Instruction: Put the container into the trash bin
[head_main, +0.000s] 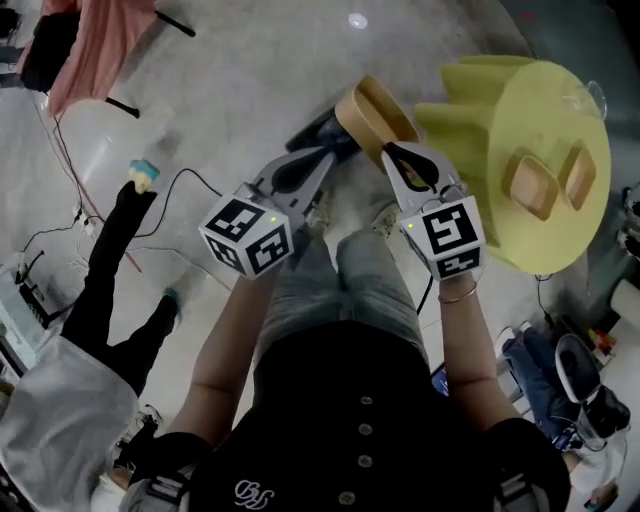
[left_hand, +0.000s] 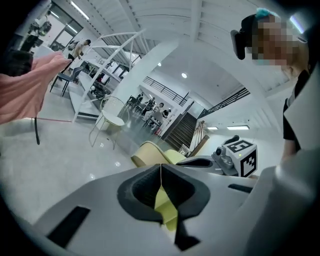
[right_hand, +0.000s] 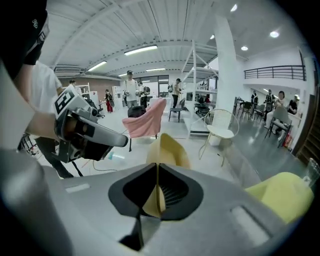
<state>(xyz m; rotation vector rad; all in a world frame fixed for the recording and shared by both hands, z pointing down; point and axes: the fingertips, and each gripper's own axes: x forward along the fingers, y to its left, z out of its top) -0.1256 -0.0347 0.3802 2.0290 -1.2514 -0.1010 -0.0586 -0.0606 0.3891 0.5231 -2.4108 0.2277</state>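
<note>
A tan paper container (head_main: 372, 115) hangs over the floor in front of my legs, with my right gripper (head_main: 388, 152) shut on its near edge. In the right gripper view the container (right_hand: 170, 147) stands up out of the closed jaws of that gripper (right_hand: 158, 170). My left gripper (head_main: 330, 150) sits just left of it with its tip close under the container. Its jaws meet in the left gripper view (left_hand: 160, 169), and only yellow from behind shows through the slit. A dark object (head_main: 312, 130) lies on the floor below the container. I cannot tell what it is.
A round yellow table (head_main: 545, 110) at the right carries two more tan containers (head_main: 530, 185), with a yellow chair (head_main: 470, 100) beside it. Another person's leg (head_main: 110, 290) stands at the left. Cables (head_main: 190, 180), a white wire chair (head_main: 90, 150) and a pink cloth (head_main: 95, 40) lie farther left.
</note>
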